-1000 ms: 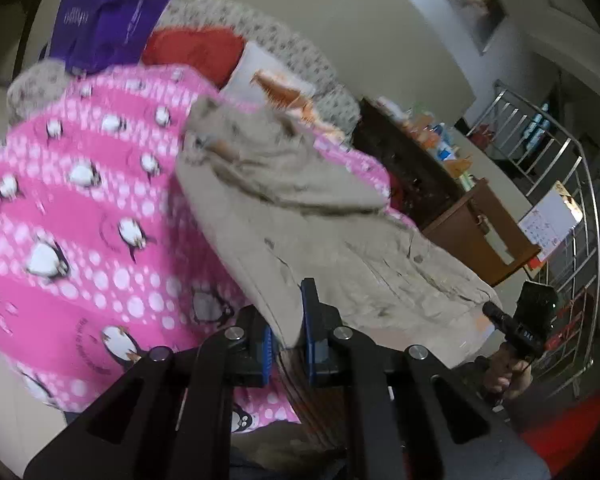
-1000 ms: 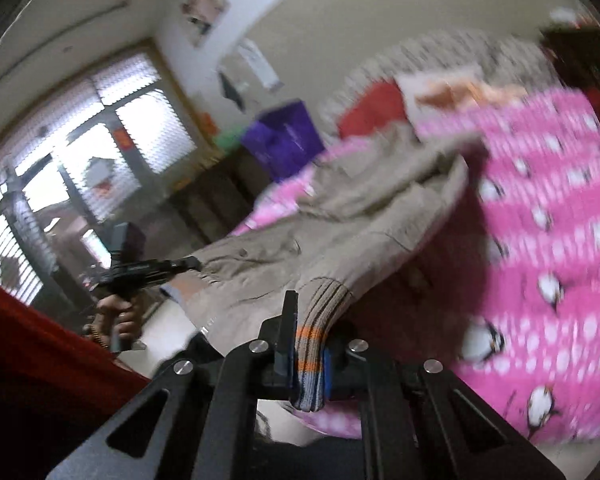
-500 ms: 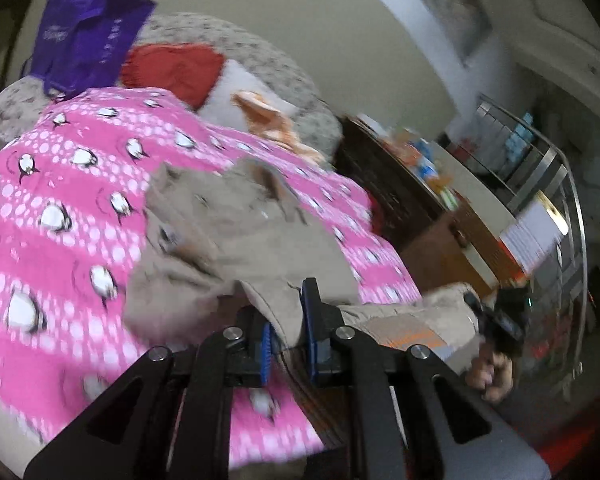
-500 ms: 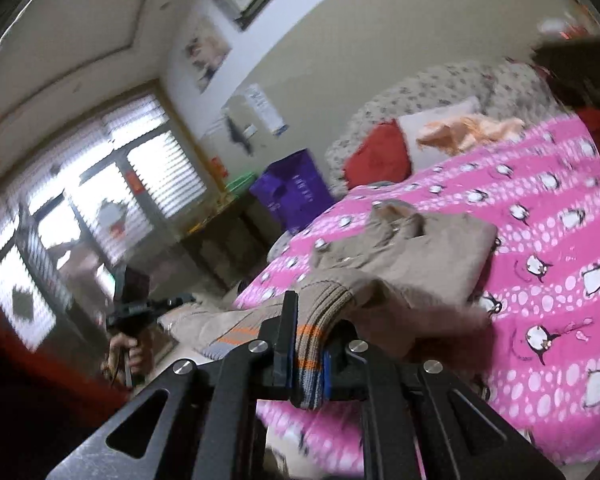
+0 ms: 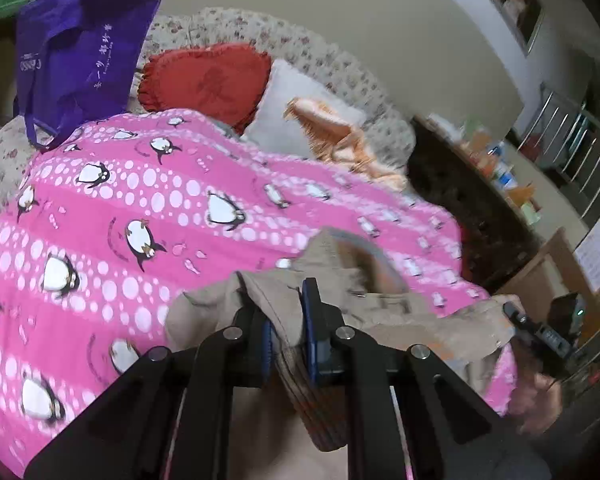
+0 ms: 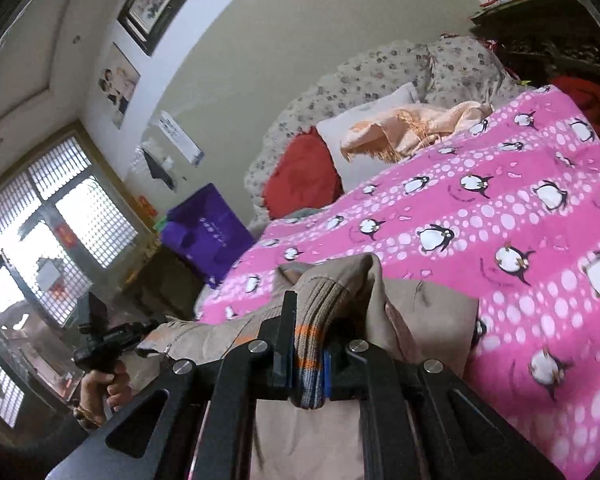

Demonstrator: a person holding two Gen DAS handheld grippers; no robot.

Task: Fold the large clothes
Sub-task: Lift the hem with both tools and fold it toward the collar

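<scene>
A tan jacket [image 5: 384, 312] with ribbed cuffs striped orange and grey lies bunched at the near edge of the pink penguin blanket [image 5: 160, 208]; the left gripper [image 5: 286, 336] and right gripper [image 6: 306, 356] each clench a cuff

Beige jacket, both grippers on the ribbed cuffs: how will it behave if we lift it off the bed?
Beige jacket looks floppy: it bunches and droops between the left gripper and right gripper. Probably fairly heavy, judging by thick folds. Ribbed cuff seems grippy, so slipping looks unlikely.

the jacket [image 5: 400, 320] runs off the bottom edge, its lower part unseen.
</scene>
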